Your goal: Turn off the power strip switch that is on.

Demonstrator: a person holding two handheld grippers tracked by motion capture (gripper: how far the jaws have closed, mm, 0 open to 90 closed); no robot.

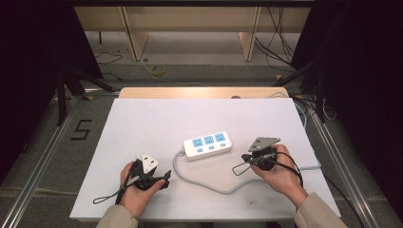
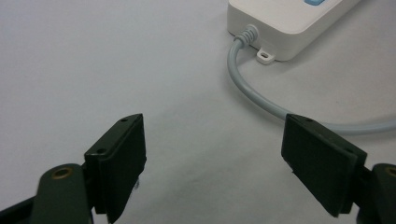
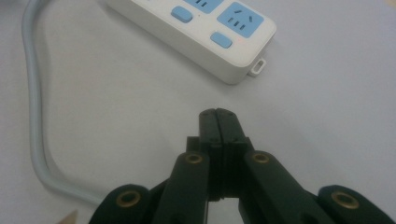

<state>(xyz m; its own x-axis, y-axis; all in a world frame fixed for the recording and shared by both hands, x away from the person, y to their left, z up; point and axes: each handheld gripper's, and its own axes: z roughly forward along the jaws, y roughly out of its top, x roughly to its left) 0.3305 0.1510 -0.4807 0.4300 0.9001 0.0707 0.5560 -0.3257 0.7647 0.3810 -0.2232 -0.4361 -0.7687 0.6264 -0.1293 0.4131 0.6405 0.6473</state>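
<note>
**Closed jaws and a loose cord: where a reach for the strip could slip**

Nearest the person, the left gripper (image 2: 212, 158) sits low on the white table sheet (image 1: 142, 123) with its black jaws spread wide and nothing between them. The grey rubber-sheathed cable (image 2: 252, 93) curves past just beyond its right jaw. A careless push forward could catch that cable and drag the strip askew.

The right gripper (image 3: 218, 116) has its jaws pressed fully together, holding nothing, and points toward the near corner of the strip. Left closed, it could only nudge or poke, and the strip would probably skid across the smooth sheet.

Farther out, between the two grippers near the table's middle, lies the white plastic three-outlet power strip with blue sockets and blue switches (image 1: 207, 145). It looks light and lies loose on the sheet, so any one-sided contact would likely pivot it about its cable.
</note>
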